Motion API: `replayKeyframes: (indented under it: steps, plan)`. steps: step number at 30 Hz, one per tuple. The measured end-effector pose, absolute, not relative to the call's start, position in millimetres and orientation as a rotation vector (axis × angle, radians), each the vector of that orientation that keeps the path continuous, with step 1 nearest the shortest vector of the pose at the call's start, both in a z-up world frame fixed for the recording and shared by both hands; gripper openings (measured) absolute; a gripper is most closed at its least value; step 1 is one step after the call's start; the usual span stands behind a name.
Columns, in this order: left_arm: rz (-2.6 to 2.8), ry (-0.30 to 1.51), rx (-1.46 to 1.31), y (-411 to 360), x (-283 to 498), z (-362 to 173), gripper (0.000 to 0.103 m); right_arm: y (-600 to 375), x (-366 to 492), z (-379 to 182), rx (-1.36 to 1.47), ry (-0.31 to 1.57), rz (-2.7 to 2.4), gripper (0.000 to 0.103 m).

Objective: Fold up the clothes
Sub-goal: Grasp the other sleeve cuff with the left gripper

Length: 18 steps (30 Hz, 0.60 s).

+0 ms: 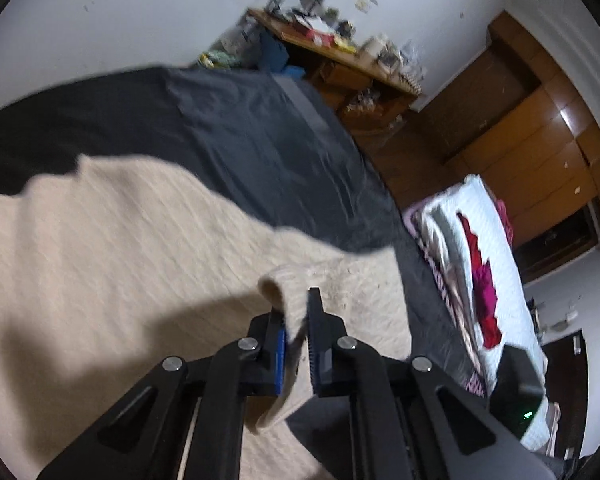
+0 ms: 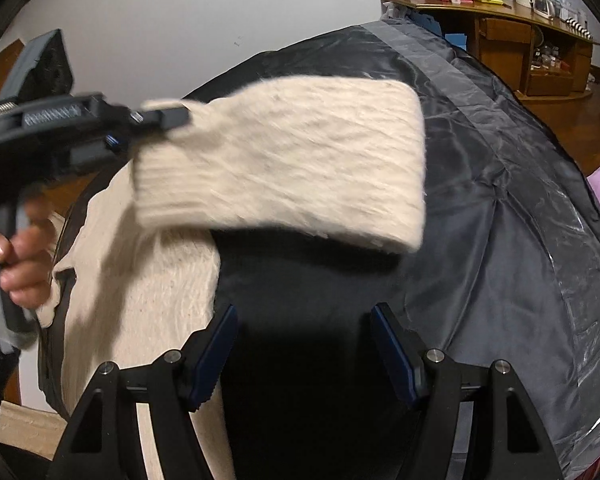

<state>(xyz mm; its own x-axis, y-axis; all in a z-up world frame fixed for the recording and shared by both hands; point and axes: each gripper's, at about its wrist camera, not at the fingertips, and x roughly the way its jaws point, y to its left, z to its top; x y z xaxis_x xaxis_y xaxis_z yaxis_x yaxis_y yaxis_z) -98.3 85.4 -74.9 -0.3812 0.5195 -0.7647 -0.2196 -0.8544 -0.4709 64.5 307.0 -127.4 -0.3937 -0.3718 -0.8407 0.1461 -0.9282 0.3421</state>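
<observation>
While the left gripper [image 1: 296,344] has its jaws clamped on a folded edge of the cream knit sweater [image 1: 112,248], the lifted part, probably a sleeve [image 2: 284,160], hangs in the air above the dark sheet [image 2: 500,184] covering the work surface. In the right wrist view the left gripper [image 2: 160,120] sits at about ten o'clock, pulling the sleeve out toward three o'clock, while the rest of the garment lies flat toward seven o'clock. The right gripper [image 2: 304,352] hovers over the sheet with its jaws spread wide and nothing between them.

The step in hand looks like folding the sleeve across the body. To do it well, keep the grip firm on the knit edge, carry the sleeve low and level so it does not twist, and lay it so its edge runs parallel with the sweater's side. The free right gripper could press the body down near the shoulder, so the soft fabric does not drag along. Only then release, and smooth any bunching. Motion blur hides the exact seam lines.
</observation>
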Motion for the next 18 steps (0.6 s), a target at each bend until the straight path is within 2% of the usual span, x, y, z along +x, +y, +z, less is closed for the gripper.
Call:
replayKeyframes:
  steps: [9, 18]
  plan:
    - [2.461, -0.5, -1.35, -22, -105, -33, 0.01, 282, 55, -122, 1.496, -0.296, -2.391, 0.071]
    - [2.593, -0.665, -1.47, -141, -77, -60, 0.01, 246, 45, -124, 1.516, -0.237, -2.375, 0.071]
